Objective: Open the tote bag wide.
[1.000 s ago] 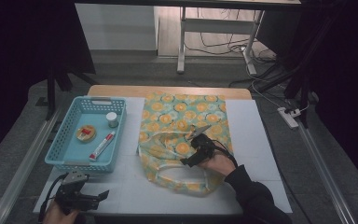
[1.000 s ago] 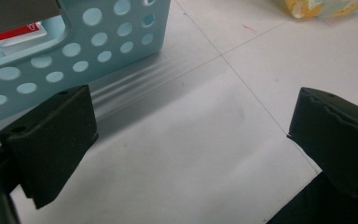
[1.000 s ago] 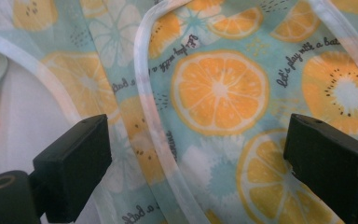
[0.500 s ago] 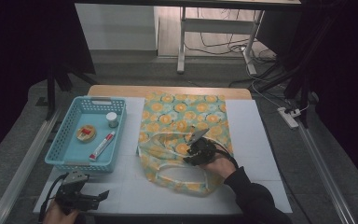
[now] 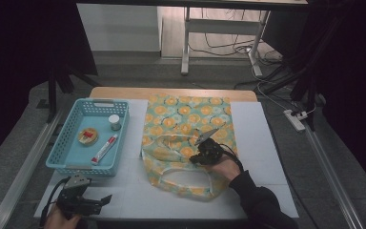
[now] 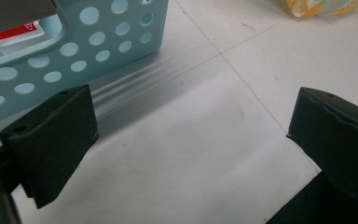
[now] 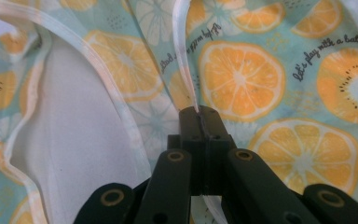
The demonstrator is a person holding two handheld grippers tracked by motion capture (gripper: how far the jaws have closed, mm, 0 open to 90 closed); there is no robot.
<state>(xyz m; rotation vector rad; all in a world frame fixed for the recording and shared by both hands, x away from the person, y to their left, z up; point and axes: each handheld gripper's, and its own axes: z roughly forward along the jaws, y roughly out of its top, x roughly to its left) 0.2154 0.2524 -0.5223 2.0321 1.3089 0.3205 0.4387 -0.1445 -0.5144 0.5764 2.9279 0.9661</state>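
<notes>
The fabric bag (image 5: 188, 138) with the orange-slice print lies flat on the white table (image 5: 262, 157), just beside the blue basket (image 5: 76, 162), and its mouth with the handles is turned to the person's side. The right claw (image 5: 205, 152) is pressed together on a white-trimmed edge (image 7: 186, 70) of the bag near the opening; in the right gripper view the trim runs straight into the closed jaws. The grip takes only a thin strip of cloth at the very tips, so I judge that the trim can slip out if the hand pulls fast or sideways. It is also possible that the claw has caught only one layer, or both layers together; I cannot tell which, and with both layers the bag would not open. A strong pull could also drag the whole bag across the table toward the basket. The right hand (image 5: 224, 167) rests low over the bag, with the forearm coming from the near right edge and the claw pointing away and a little left. The left claw (image 5: 106, 199) is spread wide and holds nothing; it lies low near the front left corner of the table, just in front of the basket.
</notes>
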